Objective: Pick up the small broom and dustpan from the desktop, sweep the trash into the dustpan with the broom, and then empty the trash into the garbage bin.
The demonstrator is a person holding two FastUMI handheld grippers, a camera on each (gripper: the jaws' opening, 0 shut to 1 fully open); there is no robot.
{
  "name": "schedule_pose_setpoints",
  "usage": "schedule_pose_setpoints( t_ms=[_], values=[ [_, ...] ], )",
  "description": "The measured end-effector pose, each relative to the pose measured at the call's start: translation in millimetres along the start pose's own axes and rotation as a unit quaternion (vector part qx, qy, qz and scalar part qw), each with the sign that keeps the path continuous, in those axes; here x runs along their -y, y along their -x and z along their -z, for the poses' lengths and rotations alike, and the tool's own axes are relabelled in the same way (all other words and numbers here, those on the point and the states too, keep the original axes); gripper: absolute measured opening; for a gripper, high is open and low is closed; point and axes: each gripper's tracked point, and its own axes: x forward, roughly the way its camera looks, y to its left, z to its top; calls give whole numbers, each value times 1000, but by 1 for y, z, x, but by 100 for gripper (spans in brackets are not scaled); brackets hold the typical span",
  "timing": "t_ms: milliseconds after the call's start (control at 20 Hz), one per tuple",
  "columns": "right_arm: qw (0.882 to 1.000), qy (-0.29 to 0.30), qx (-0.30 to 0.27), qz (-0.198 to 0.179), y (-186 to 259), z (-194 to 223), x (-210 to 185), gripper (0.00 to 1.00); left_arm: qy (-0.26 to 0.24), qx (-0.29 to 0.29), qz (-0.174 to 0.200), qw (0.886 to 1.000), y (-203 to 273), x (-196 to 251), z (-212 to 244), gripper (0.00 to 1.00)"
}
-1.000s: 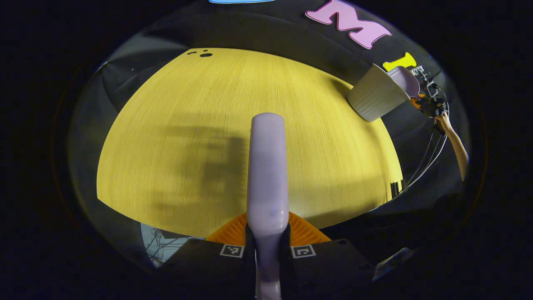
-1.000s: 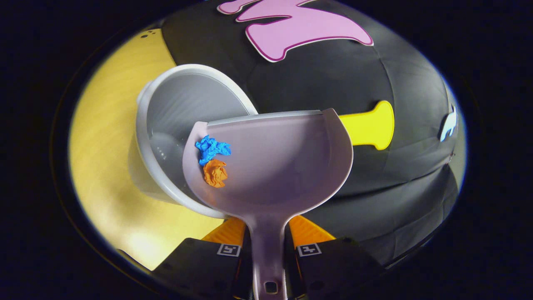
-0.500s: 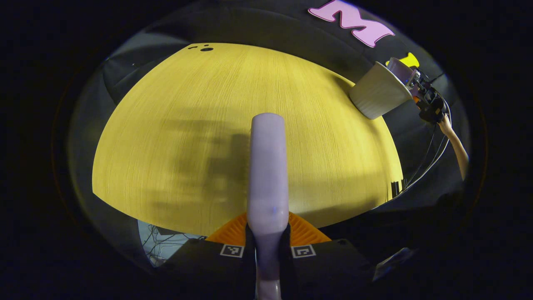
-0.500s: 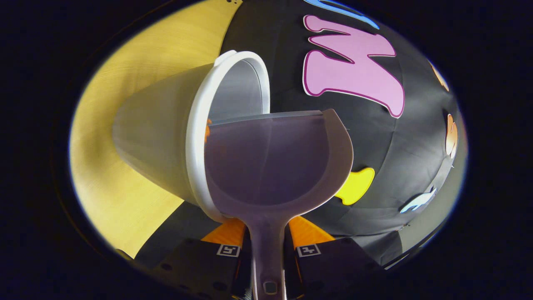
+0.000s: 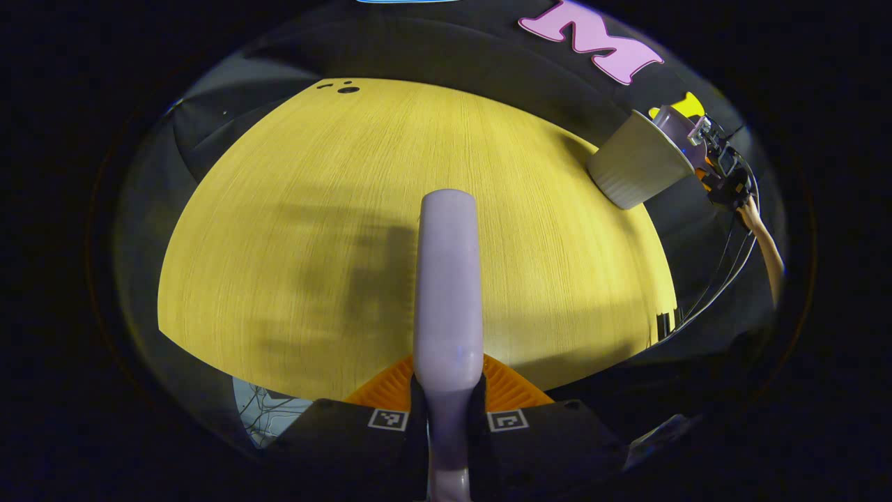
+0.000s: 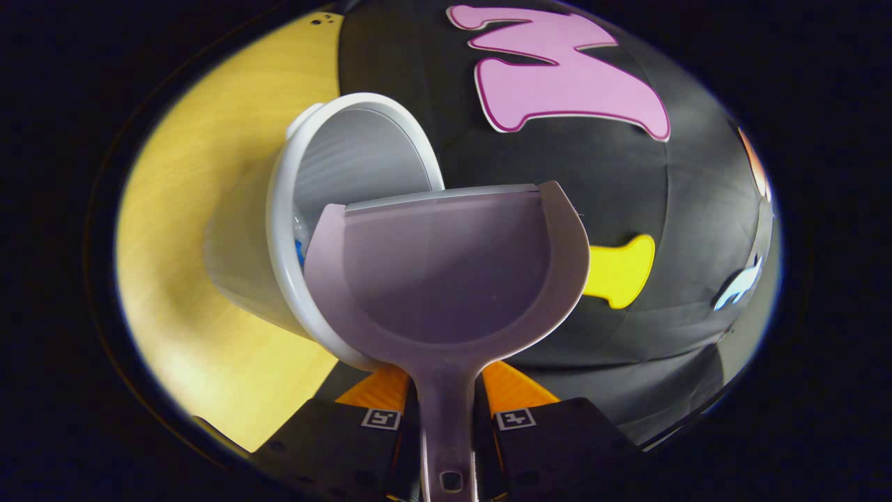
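Observation:
My left gripper [image 5: 447, 382] is shut on the small broom [image 5: 447, 279], a pale lilac bar pointing forward above the yellow desktop [image 5: 293, 230]; its bristles are hidden. In the right gripper view, my right gripper [image 6: 446, 382] is shut on the handle of the lilac dustpan [image 6: 446, 279]. The pan is bare inside and hangs tilted at the rim of the white garbage bin [image 6: 348, 160]. A scrap of blue trash [image 6: 300, 252] peeks from inside the bin. The left gripper view shows the bin [image 5: 637, 171] far right, with the dustpan [image 5: 674, 125] and right gripper [image 5: 721, 178] beside it.
The bin stands at the desktop's far right edge, next to the black cloth wall [image 6: 557, 195]. A forearm [image 5: 763, 244] and cables trail behind the right gripper. Small dark holes [image 5: 346, 89] mark the desktop's far corner. Shadows lie across the middle of the desktop.
The dustpan tipped over the bin and the blue and orange scraps slid out of it into the bin. It has since rolled back a little. The broom has barely moved.

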Motion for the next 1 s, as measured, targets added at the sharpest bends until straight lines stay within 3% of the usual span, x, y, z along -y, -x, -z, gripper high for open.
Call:
schedule_pose_setpoints(
  t_ms=[150, 250, 450, 650, 750, 850, 1000],
  values=[
    [995, -94, -14, -37, -2, 1, -3, 32, 6, 6, 0, 1000, 2, 2, -6, 25],
    [984, -166, -27, -66, -3, 1, -5, 34, 22, 25, 6, 999, 7, 8, -18, 27],
    [949, -290, -41, -113, 2, -6, -8, 34, 38, 67, 10, 997, 23, 14, -40, 27],
    [914, -382, -10, -140, 14, -31, 6, 34, 30, 95, 1, 995, 44, 21, -55, 27],
    [890, -427, 8, -158, 24, -43, 14, 34, 20, 113, -3, 993, 57, 26, -66, 27],
    [866, -467, 25, -179, 27, -57, 23, 34, 9, 128, -4, 992, 67, 29, -75, 27],
    [845, -495, 54, -195, 55, -76, 32, 35, -16, 136, -11, 991, 76, 33, -76, 27]
  ],
)
